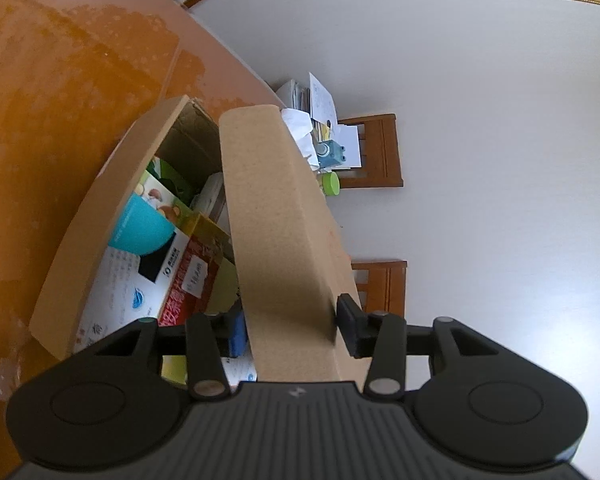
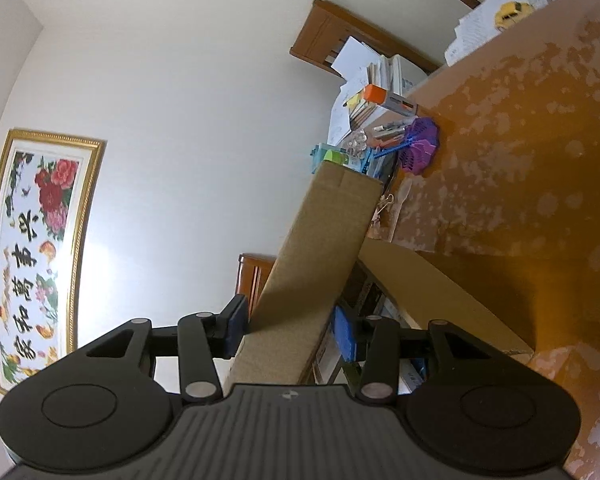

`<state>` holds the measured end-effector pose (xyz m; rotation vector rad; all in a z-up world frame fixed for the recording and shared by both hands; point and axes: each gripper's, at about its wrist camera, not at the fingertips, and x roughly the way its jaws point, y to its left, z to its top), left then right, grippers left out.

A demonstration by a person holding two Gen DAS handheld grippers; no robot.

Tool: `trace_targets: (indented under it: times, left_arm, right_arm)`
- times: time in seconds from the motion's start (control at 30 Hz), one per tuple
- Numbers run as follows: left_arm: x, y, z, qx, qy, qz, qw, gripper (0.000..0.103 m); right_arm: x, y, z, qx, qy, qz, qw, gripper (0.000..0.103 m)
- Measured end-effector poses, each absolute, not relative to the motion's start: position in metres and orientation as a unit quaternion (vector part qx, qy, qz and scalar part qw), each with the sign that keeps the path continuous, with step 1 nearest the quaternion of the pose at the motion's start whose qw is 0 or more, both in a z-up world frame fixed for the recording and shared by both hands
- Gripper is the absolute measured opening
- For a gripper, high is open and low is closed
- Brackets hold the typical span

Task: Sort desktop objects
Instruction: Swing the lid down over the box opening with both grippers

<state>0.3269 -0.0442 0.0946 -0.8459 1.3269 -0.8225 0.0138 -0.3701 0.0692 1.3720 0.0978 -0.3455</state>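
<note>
**Materials and surface finishes**

The cardboard box point(image 1: 112, 216) is seen as matt brown card, its raised flap point(image 1: 272, 216) faintly grainy. The worktop point(image 2: 520, 128) is finished in glossy orange-brown lacquer, worn to pale blotches. The left gripper point(image 1: 292, 328) and right gripper point(image 2: 292, 334) are moulded in matt black plastic, with dull metal pivot pins. Glossy printed packaging point(image 1: 188, 280) is noted inside the box. The picture frame point(image 2: 40, 240) looks gilt.

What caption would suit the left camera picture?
Left gripper clamps a flap of an open cardboard box filled with packets on an orange table.
</note>
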Motion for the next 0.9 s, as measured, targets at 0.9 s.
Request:
trace_targets:
  times: [0.9]
  left_arm:
    - [0.373, -0.027, 0.060, -0.297, 0.605, -0.444, 0.590, 0.046]
  right_arm:
    - [0.012, -0.285, 0.041, 0.607, 0.021, -0.235, 0.759, 0.053]
